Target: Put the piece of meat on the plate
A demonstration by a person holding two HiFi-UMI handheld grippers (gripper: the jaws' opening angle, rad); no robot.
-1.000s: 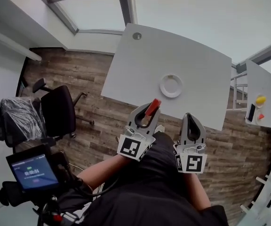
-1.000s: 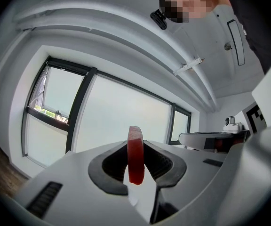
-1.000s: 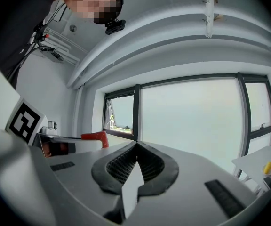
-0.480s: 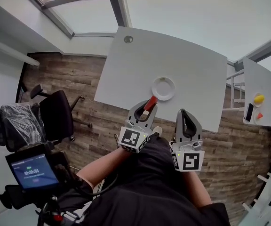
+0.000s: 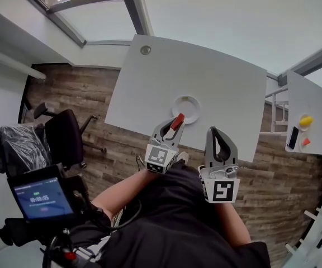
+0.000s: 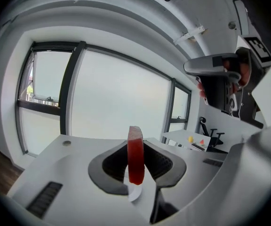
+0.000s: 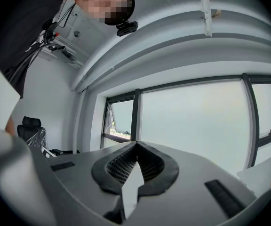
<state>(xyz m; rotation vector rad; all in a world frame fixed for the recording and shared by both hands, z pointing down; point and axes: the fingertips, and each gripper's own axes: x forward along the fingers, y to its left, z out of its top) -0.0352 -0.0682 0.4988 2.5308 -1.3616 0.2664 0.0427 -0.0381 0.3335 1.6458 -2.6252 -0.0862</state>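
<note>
Piece of meat, a red slice with a pale rind, pinched edge-on and upright between the jaws of the left hand-held gripper, probably so as to tip flat once let go. Held above the near part of the white tabletop, at the near rim of the white plate, apparently not yet resting on it. Right hand-held gripper clenched on nothing, off to the side, likely to leave the way clear.
</note>
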